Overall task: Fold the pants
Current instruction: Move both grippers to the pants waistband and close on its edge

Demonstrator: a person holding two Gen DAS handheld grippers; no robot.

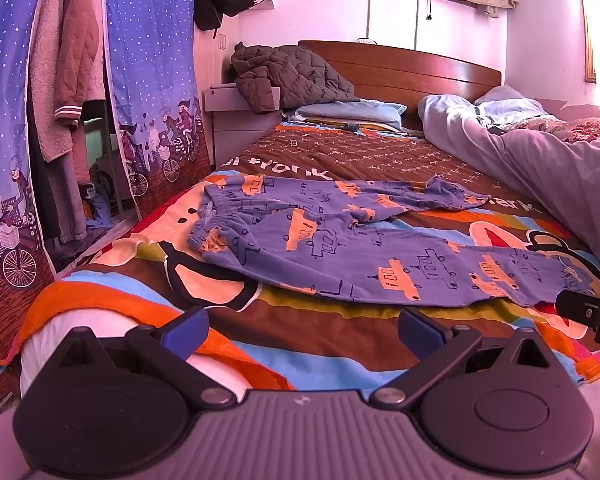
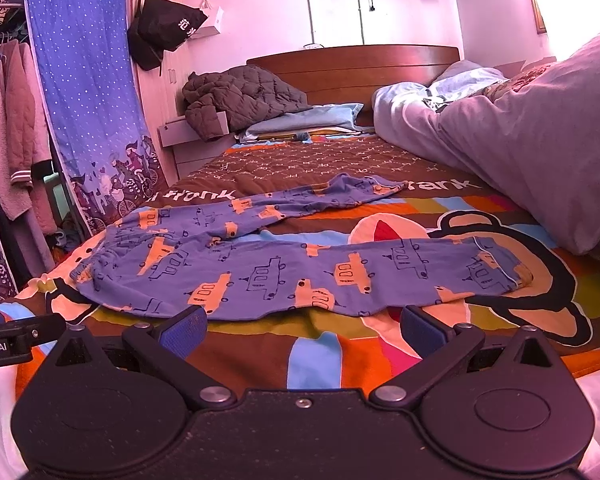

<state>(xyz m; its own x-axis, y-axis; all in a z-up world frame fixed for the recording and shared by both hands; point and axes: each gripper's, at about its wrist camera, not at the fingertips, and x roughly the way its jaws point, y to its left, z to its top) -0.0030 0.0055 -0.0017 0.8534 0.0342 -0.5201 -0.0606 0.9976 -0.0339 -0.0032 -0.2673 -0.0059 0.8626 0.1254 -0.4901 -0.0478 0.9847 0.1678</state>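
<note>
We hold both tongs, left gripper (image 1: 302,330) and right gripper (image 2: 302,330), spread and empty, near the flat-spread purple car-print cotton pants (image 2: 260,264), ready to fold.

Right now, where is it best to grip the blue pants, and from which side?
Probably the near leg's cuff, approached from the bed's near edge: the pants lie flat, legs spread, that hem lying loose before the open right gripper.

The blue pants (image 2: 284,256) lie flat across the striped bedspread (image 2: 324,360), waistband toward its left edge, legs spread rightward. The right gripper (image 2: 302,330) hovers near the foot edge, blue fingers (image 2: 182,332) wide apart, empty.
</note>
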